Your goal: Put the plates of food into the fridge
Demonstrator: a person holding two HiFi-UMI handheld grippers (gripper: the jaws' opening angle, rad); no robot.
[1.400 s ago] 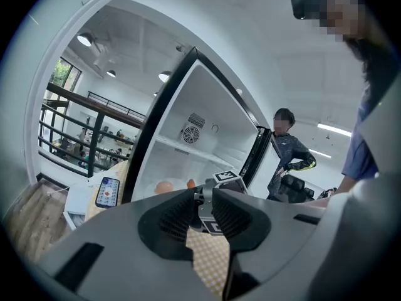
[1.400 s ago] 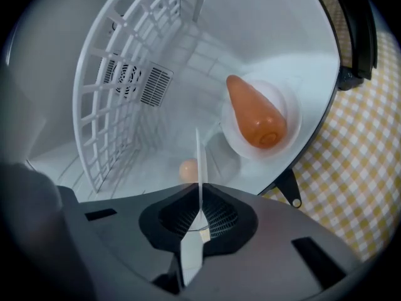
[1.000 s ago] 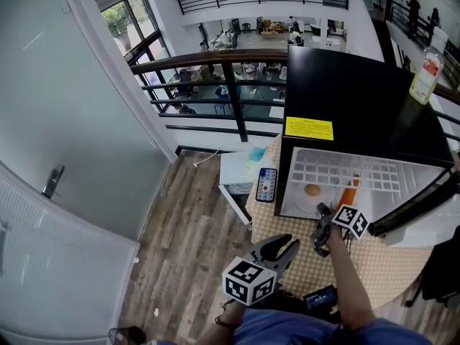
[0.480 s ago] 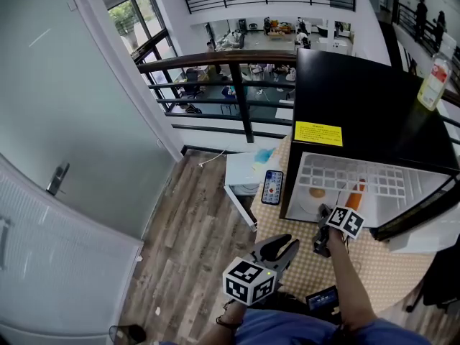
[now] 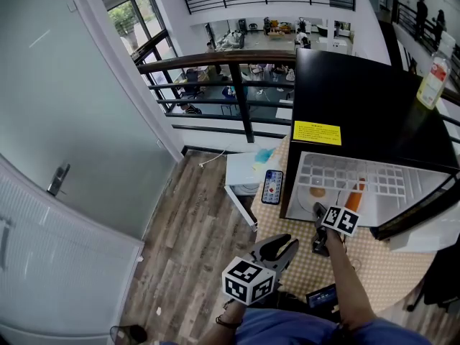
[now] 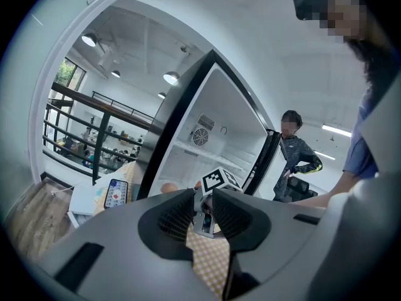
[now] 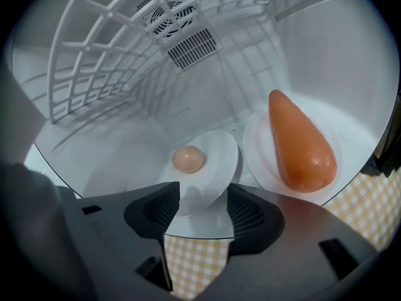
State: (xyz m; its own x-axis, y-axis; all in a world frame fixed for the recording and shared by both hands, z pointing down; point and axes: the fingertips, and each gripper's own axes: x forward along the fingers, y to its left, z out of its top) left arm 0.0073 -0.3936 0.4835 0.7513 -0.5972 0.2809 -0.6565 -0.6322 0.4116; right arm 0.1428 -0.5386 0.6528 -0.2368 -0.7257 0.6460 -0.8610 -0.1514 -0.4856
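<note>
The black fridge (image 5: 366, 106) stands open on the checked table. On its glass floor lie a white plate with a small round bun (image 7: 200, 162) and, to its right, a white plate with an orange carrot (image 7: 301, 144); both show in the head view too, the bun plate (image 5: 316, 192) and carrot plate (image 5: 356, 191). My right gripper (image 7: 202, 209) is at the fridge mouth with its jaws opening; the bun plate's near rim lies between them, with the pads clear of it. My left gripper (image 5: 279, 250) hangs back over the floor edge, its jaws a narrow gap apart and empty.
The fridge door (image 5: 417, 208) swings out at the right. A wire shelf (image 7: 106, 49) spans the fridge above the plates. A remote (image 5: 271, 186) lies on the table's left edge by a low white stand (image 5: 241, 171). A bottle (image 5: 431, 77) tops the fridge. A person (image 6: 294, 158) stands beyond the door.
The right gripper's jaws have opened and let go of the bun plate, which now rests on the fridge floor. The left gripper has stayed put.
</note>
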